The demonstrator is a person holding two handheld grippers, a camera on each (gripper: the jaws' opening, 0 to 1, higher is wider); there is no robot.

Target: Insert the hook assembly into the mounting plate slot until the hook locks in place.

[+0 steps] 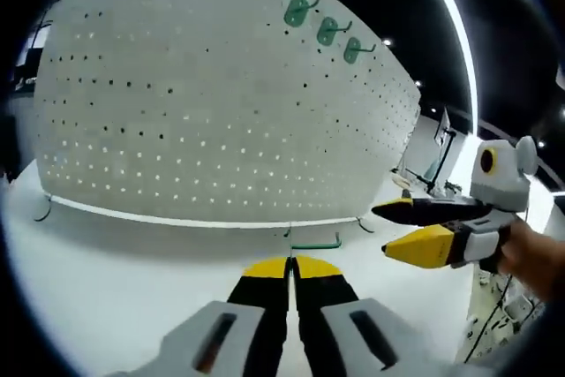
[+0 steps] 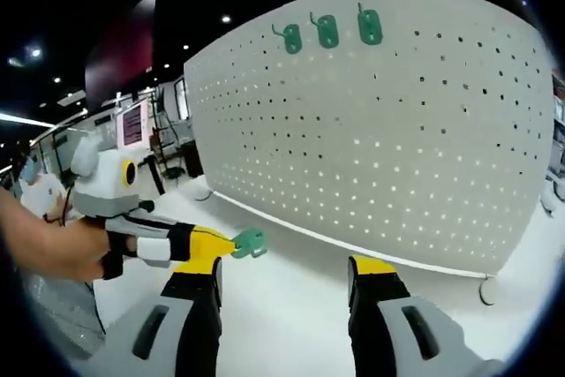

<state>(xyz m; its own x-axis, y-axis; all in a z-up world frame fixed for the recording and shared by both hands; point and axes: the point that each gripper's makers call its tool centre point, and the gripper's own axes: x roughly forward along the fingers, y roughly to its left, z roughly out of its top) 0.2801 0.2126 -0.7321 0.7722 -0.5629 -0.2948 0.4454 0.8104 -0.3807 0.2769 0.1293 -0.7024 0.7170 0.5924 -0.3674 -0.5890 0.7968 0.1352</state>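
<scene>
Green hook (image 2: 250, 242) sits clamped in the left gripper (image 1: 290, 264), low in front of the pegboard (image 1: 221, 103), so it is the carrying step; next it must rise to a free hole beside the three mounted hooks (image 1: 325, 28). The right gripper (image 2: 289, 268) stands apart, empty, over the white table (image 2: 291, 306), in a dim hall

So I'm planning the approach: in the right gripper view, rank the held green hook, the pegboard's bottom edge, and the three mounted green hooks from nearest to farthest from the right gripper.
1. Green hook, held in the left gripper, just left of the right gripper.
2. Pegboard's bottom edge, straight ahead.
3. Three mounted green hooks, up near the board's top.
</scene>
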